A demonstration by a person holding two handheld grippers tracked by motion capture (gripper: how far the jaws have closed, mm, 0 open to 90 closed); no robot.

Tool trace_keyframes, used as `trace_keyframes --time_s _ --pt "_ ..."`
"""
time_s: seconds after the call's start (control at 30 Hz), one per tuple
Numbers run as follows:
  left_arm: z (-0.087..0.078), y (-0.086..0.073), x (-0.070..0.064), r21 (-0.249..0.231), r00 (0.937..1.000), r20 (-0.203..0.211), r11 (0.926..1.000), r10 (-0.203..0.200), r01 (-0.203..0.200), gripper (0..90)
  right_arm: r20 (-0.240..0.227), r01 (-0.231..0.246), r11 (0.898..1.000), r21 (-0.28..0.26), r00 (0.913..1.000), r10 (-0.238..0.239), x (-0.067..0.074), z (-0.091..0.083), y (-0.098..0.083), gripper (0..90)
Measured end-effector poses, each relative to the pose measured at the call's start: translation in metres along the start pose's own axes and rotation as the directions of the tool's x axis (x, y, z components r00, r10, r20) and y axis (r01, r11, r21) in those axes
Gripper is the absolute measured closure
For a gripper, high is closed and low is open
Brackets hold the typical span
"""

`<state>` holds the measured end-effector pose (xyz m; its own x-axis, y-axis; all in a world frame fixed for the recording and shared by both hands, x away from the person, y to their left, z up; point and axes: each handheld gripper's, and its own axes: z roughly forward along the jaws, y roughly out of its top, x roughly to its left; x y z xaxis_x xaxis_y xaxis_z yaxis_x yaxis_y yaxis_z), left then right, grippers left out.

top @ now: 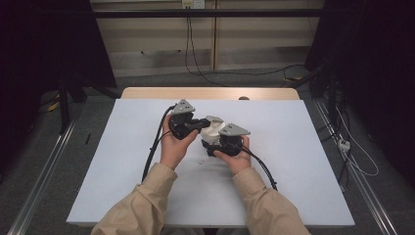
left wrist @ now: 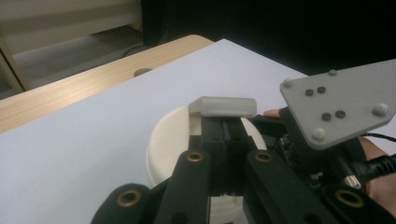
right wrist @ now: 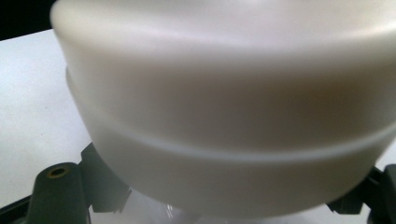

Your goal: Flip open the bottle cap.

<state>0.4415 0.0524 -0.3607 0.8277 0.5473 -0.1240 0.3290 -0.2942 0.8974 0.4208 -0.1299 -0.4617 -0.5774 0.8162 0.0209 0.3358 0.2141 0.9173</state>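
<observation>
Left gripper view looks along its own two black jaws, which stand closed almost together, their tips clamped on the small translucent tab (left wrist: 229, 106) that rises from the top of a round cream container (left wrist: 170, 140); the pinch sits on that tab probably because it is the only narrow piece the jaws can get round, and it looks like the handle of the lid. Beyond the tab, the grey plate of the right gripper (left wrist: 343, 105) crowds in from the side, with part of a hand behind it, so the two tools work on the same object from opposing sides. Right gripper view is pressed against the container's cream wall (right wrist: 224, 107), with a seam line running round it; the jaws show as dark corners low at either edge, drawn in close, and they appear to hold the container at its lower part, though the contact itself is hidden under the body. One holds the base while the other holds the top, which I judge to be the arrangement for pulling or twisting a lid off. From the high view, the left gripper (top: 195, 124) and the right gripper (top: 219, 145) meet at the container (top: 211, 130) near the middle of the white table (top: 303, 186), both beige-sleeved forearms coming in from below.
</observation>
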Motion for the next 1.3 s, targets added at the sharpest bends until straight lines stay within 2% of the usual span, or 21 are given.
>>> trace_keyframes --time_s 0.57,0.83,1.1,1.3 --pt "0.011 0.017 0.001 -0.013 0.9999 -0.006 0.9998 0.016 -0.016 89.9 0.001 -0.001 1.000 0.001 1.0000 0.001 0.000 0.000 0.000 18.8" --pt "0.018 0.023 0.002 -0.017 0.9999 0.005 0.9998 0.010 -0.010 89.8 0.003 0.001 1.000 0.001 1.0000 -0.001 0.000 0.000 0.000 18.8" --pt "0.027 0.027 0.002 -0.013 0.9998 0.008 0.9997 0.020 -0.019 89.5 0.002 0.001 1.000 0.002 1.0000 -0.001 0.000 0.000 0.000 18.8" --pt "0.036 0.024 0.004 0.013 0.9999 0.007 0.9998 0.014 -0.014 89.1 0.002 0.004 1.000 0.002 1.0000 -0.004 0.000 0.001 0.000 18.8"
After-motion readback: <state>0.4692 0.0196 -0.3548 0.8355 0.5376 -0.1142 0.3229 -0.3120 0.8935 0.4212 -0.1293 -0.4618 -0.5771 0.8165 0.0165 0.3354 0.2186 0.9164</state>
